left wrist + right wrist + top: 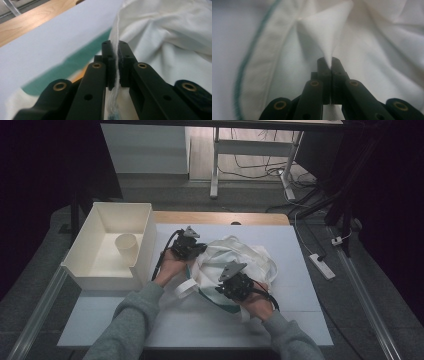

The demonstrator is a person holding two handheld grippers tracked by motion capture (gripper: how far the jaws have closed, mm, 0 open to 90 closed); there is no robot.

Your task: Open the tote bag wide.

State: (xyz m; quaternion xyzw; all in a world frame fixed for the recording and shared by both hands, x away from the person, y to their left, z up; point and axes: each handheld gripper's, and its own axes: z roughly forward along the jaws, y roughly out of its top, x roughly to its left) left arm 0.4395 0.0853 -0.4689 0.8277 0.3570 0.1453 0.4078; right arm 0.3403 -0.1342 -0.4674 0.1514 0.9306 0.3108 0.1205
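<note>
L gripper (117, 65) & R gripper (329, 75) each pinch white cloth bag (235, 260) edge.

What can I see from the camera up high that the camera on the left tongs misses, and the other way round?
High view: the cream plastic bin with a paper cup inside, the person's grey sleeves, the right tongs, and the floor cables beyond the table.

Left gripper view: the left tongs up close, black jaws shut on a thick folded edge of the white cloth bag with green trim.

Both: the cloth bag, the pale sheet on the table and the wooden table edge.
</note>
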